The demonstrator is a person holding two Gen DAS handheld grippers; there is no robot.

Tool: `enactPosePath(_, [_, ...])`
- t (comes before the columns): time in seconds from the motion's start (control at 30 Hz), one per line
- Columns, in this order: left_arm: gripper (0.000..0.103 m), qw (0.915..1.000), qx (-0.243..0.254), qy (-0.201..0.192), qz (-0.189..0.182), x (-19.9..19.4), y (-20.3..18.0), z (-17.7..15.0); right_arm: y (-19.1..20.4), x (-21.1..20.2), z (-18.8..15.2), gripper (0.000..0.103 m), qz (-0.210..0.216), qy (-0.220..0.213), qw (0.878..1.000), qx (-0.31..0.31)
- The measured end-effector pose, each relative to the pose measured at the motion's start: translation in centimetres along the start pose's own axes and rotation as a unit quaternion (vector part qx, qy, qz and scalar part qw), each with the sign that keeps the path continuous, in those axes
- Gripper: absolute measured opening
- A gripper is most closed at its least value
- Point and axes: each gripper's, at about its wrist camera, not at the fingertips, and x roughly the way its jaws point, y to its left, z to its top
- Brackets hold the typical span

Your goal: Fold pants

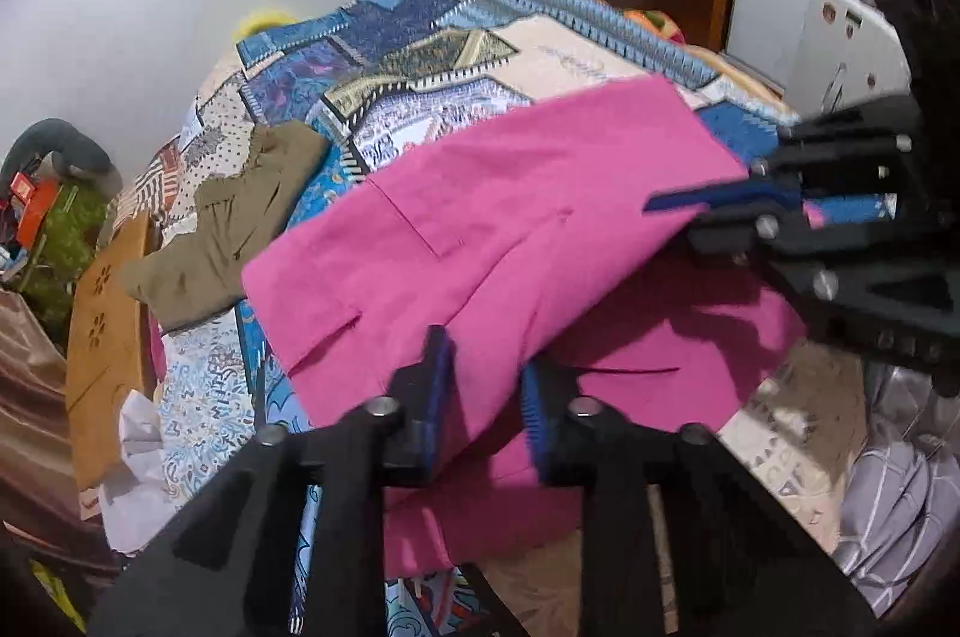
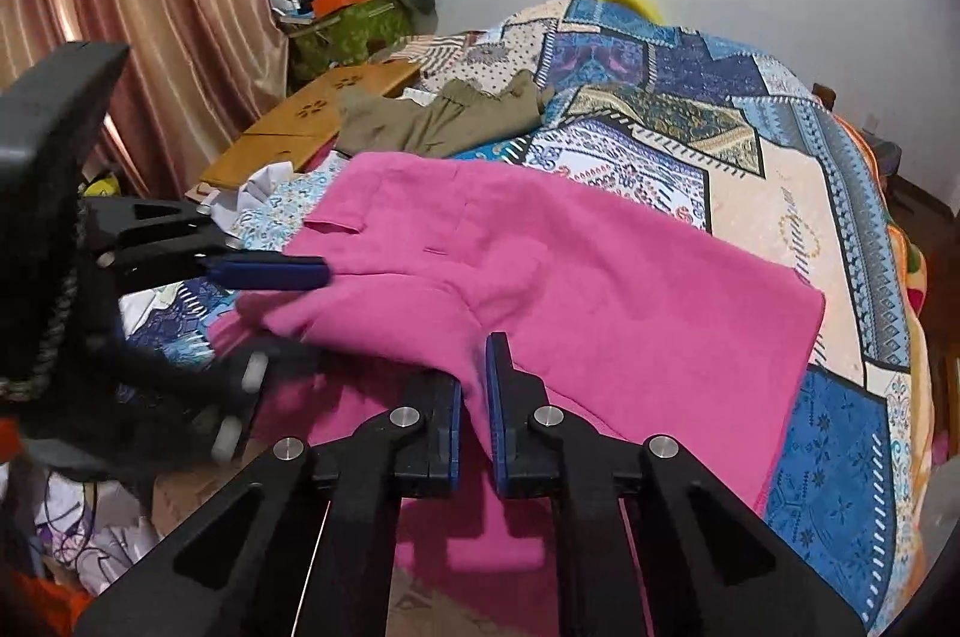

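Both jaws are closed on cloth. By the left gripper [image 1: 486, 397] a fold of the pink pants [image 1: 510, 217] is pinched at the near edge, the fabric bunched between its blue pads [image 1: 441, 397]. By the right gripper [image 2: 474, 415] the same near edge is clamped, the pads almost together with only a thin pleat of pink between them. The pants are spread across the patterned bedspread [image 2: 690, 127], the gripped edge raised above a lower pink layer. An olive garment [image 2: 444, 115] is seen beyond the pants, beside a wooden board [image 2: 300, 127].
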Motion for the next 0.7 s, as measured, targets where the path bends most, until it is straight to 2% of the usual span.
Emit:
enactPosePath(0.07, [0.016,1.0,0.001,-0.004,-0.001,-0.6,0.2,-0.1,0.3,-0.4,-0.1,0.006,0.002,-0.003,1.0,-0.005])
enactPosePath(0.23, [0.016,0.9991,-0.015,-0.001,-0.04,-1.4,0.5,-1.6,0.9,-0.9,-1.1,0.006,0.013,0.005,1.0,-0.009])
enactPosePath(0.4, [0.016,0.9987,-0.018,0.012,-0.047,-1.2,-0.3,-3.2,1.7,-0.9,-2.5,0.006,0.02,0.021,0.999,-0.016])
enactPosePath(0.5, [0.02,0.9984,-0.018,0.018,-0.05,-1.3,-0.3,-3.8,2.3,-0.7,-3.3,0.007,0.009,0.027,0.999,-0.031])
enactPosePath(0.6, [0.029,0.9979,-0.023,0.019,-0.058,-2.3,0.4,-4.6,2.2,-0.8,-3.8,0.007,0.002,0.031,0.999,-0.032])
enactPosePath(0.7, [0.032,0.9984,-0.033,0.017,-0.043,-3.5,1.6,-5.7,1.4,-1.4,-4.1,0.007,-0.002,0.045,0.999,-0.017])
